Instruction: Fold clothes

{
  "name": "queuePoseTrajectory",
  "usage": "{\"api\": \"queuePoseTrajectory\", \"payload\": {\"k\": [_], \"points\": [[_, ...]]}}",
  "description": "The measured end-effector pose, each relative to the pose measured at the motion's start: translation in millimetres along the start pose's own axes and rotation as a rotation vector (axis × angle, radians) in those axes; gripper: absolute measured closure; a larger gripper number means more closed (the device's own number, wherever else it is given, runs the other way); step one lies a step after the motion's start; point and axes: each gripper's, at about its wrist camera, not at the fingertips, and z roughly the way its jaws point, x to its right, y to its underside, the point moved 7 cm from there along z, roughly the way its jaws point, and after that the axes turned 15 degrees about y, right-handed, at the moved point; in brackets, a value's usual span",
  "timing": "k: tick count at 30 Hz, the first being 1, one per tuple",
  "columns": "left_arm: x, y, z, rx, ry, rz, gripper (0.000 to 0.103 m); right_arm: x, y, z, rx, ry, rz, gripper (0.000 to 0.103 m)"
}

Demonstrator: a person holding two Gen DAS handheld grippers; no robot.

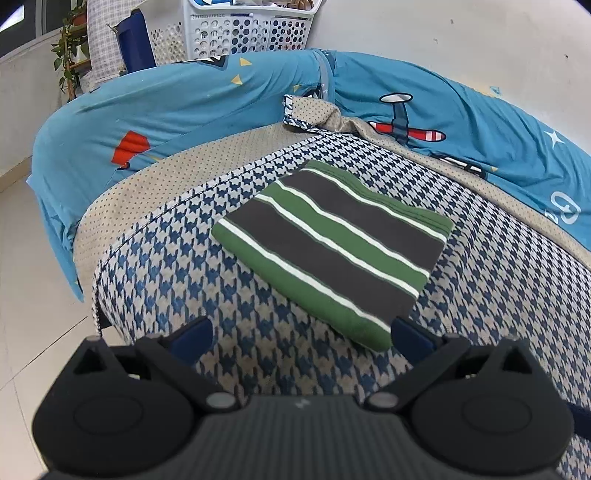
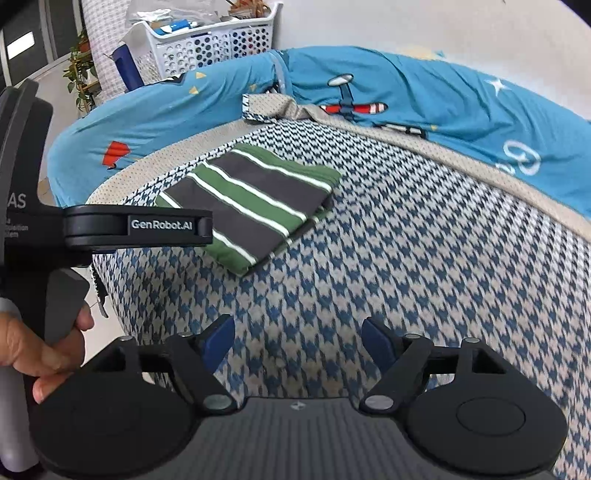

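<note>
Left tool [image 1: 301, 338] spread, empty, near folded striped garment [image 1: 332, 247]; right tool [image 2: 298, 345] spread, seemingly above houndstooth cover [image 2: 424, 258].

Matt knitted striped garment [image 1: 332, 243] on coarse woven houndstooth cover [image 1: 166, 273]; glossy plastic basket [image 1: 247, 33].

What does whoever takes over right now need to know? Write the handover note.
Left gripper: open, nothing held.
Right gripper: open, nothing between the fingers.
Striped garment: folded into a flat rectangle on the houndstooth cover, free of both grippers.
Done: this garment looks fully folded.
Left: no other garment to fold shows on the cover; perhaps check the white basket behind.
</note>
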Motion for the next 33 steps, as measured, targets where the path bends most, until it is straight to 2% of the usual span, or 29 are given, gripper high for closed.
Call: {"api": "queuePoseTrajectory", "payload": {"k": [5,11,19,22,28,33], "points": [[1.0,3.2,-2.3,0.005,-0.037,0.027,0.0,9.1,11.4,4.1,-0.042,0.001,0.008,0.025],[2.4,7.9,-2.9,0.002,-0.059,0.027,0.0,19.5,18.8,16.9,-0.035,0.012,0.03,0.022],[15.9,9.7,-0.9,0.002,-0.081,0.05,0.0,33.7,9.1,26.3,-0.051,0.022,0.081,0.021],[21.9,11.3,-0.8,0.004,-0.08,0.052,0.0,38.0,0.7,23.2,-0.021,0.023,0.104,0.019],[31.1,13.8,-0.1,0.001,-0.102,0.081,0.0,47.7,-9.5,21.5,0.05,0.084,0.106,0.017],[32.1,12.4,-3.9,0.022,-0.127,0.087,0.0,55.7,-14.1,26.5,0.053,0.108,0.137,0.016]]}}
